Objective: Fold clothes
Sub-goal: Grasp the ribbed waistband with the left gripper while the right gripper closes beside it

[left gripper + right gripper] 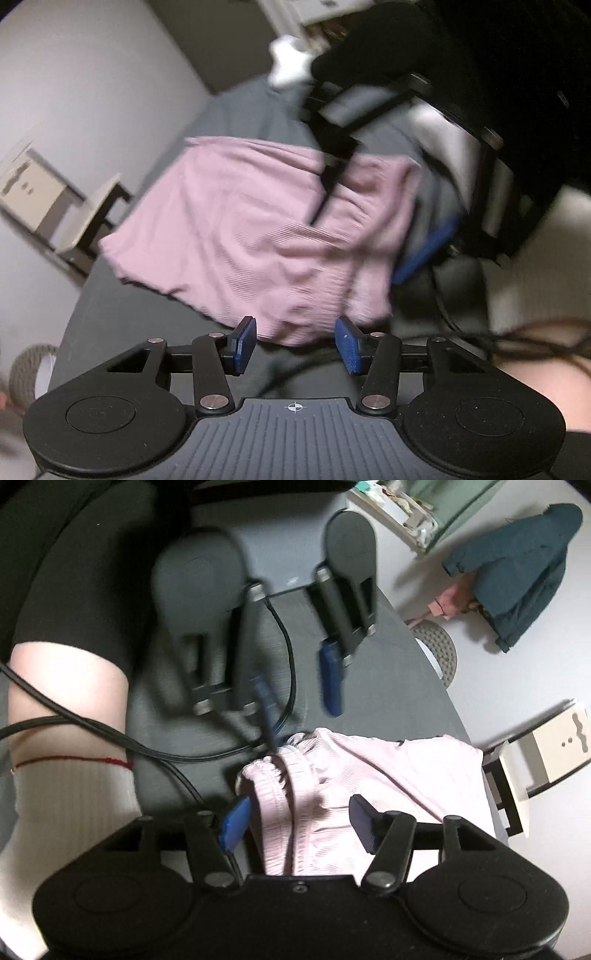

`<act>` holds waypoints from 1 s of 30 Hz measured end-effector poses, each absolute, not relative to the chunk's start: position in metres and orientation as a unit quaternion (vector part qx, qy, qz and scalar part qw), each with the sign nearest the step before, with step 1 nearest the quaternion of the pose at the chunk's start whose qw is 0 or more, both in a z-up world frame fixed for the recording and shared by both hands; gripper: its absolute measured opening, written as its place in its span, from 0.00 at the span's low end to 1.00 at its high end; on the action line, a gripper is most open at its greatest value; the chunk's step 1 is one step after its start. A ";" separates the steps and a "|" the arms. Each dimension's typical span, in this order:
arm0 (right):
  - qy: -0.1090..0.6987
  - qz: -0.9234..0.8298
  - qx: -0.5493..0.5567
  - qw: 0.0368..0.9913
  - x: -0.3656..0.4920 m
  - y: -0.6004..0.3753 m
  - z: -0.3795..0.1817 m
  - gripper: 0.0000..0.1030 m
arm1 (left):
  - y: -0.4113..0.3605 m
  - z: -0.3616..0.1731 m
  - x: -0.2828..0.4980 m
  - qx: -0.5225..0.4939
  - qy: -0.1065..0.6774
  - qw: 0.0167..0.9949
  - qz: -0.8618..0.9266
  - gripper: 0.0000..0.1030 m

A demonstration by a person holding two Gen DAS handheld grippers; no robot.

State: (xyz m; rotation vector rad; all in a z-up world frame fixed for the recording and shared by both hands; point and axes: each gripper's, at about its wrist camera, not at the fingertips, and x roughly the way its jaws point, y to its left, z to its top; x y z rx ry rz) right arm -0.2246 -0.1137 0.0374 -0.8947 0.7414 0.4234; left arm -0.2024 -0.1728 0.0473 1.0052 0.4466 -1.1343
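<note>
In the left wrist view, we see our left gripper (295,345) with its blue fingers (244,345) spread apart and holding nothing, poised at the near edge of the pink garment (236,236). The ribbed pink cloth lies rumpled on the dark counter (122,314), its gathered waistband running along the right side. Above and to the right, blurred by motion, we make out the right gripper (413,236) over the garment's right edge; from here we cannot tell how its fingers stand. A black cable (443,310) trails across the counter near the waistband. Far off sits a white bundle of cloth (288,62), and to the left, beyond the counter, a pale chair (74,214) stands on the floor.

In the right wrist view, we see the right gripper (303,823) with fingers (234,825) wide open and empty, the pink garment (388,771) lying between and beyond them, its elastic waistband bunched at the left. The left gripper (299,686) faces us from the far side, its fingers parted just above the waistband. Black cables (110,734) loop over the counter (399,672) and touch the cloth's near-left edge. A person's bare forearm (70,701) crosses at the left. On the floor to the right we note a teal jacket (517,572) and the pale chair (535,753).
</note>
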 end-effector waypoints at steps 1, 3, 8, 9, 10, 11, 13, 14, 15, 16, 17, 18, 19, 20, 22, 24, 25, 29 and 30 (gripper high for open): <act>0.346 0.195 -0.419 0.817 -0.225 -0.112 0.036 0.56 | -0.175 0.045 -0.207 0.462 0.199 0.693 -0.516 0.48; 0.345 0.188 -0.419 0.819 -0.224 -0.110 0.032 0.56 | -0.178 0.042 -0.210 0.472 0.198 0.688 -0.514 0.48; 0.343 0.172 -0.411 0.827 -0.222 -0.105 0.030 0.56 | -0.182 0.041 -0.207 0.467 0.208 0.693 -0.508 0.35; 0.343 0.168 -0.408 0.829 -0.221 -0.104 0.030 0.56 | -0.182 0.041 -0.206 0.465 0.209 0.694 -0.509 0.33; 0.344 0.166 -0.406 0.830 -0.222 -0.104 0.029 0.56 | -0.182 0.041 -0.206 0.462 0.211 0.695 -0.509 0.30; 0.345 0.164 -0.403 0.832 -0.220 -0.104 0.029 0.56 | -0.182 0.041 -0.206 0.462 0.212 0.693 -0.511 0.28; 0.344 0.156 -0.397 0.836 -0.220 -0.106 0.030 0.57 | -0.182 0.040 -0.206 0.462 0.212 0.693 -0.511 0.23; 0.344 0.153 -0.394 0.838 -0.220 -0.107 0.030 0.57 | -0.183 0.040 -0.206 0.462 0.212 0.694 -0.510 0.21; 0.344 0.151 -0.390 0.841 -0.219 -0.107 0.029 0.58 | -0.183 0.039 -0.205 0.462 0.212 0.695 -0.508 0.19; 0.344 0.149 -0.386 0.843 -0.218 -0.108 0.028 0.58 | -0.183 0.040 -0.205 0.460 0.213 0.695 -0.511 0.18; 0.344 0.147 -0.383 0.845 -0.217 -0.108 0.026 0.58 | -0.183 0.041 -0.205 0.457 0.215 0.694 -0.514 0.18; 0.343 0.144 -0.382 0.846 -0.217 -0.108 0.025 0.59 | -0.183 0.042 -0.205 0.455 0.216 0.693 -0.516 0.18; 0.342 0.141 -0.380 0.848 -0.216 -0.108 0.024 0.59 | -0.181 0.045 -0.205 0.448 0.219 0.693 -0.521 0.17; 0.341 0.138 -0.377 0.850 -0.214 -0.108 0.023 0.59 | -0.179 0.047 -0.205 0.441 0.223 0.693 -0.525 0.15; 0.337 0.129 -0.367 0.857 -0.212 -0.108 0.025 0.59 | -0.176 0.051 -0.206 0.431 0.228 0.692 -0.532 0.00; 0.337 0.125 -0.358 0.862 -0.209 -0.109 0.026 0.59 | -0.175 0.051 -0.207 0.431 0.234 0.689 -0.534 0.00; 0.335 0.121 -0.356 0.864 -0.208 -0.109 0.025 0.61 | -0.175 0.050 -0.207 0.434 0.238 0.686 -0.534 0.00; 0.334 0.113 -0.357 0.865 -0.205 -0.109 0.021 0.62 | -0.179 0.043 -0.208 0.448 0.254 0.666 -0.539 0.00; 0.335 0.112 -0.357 0.865 -0.204 -0.109 0.022 0.62 | -0.179 0.042 -0.209 0.454 0.247 0.667 -0.537 0.00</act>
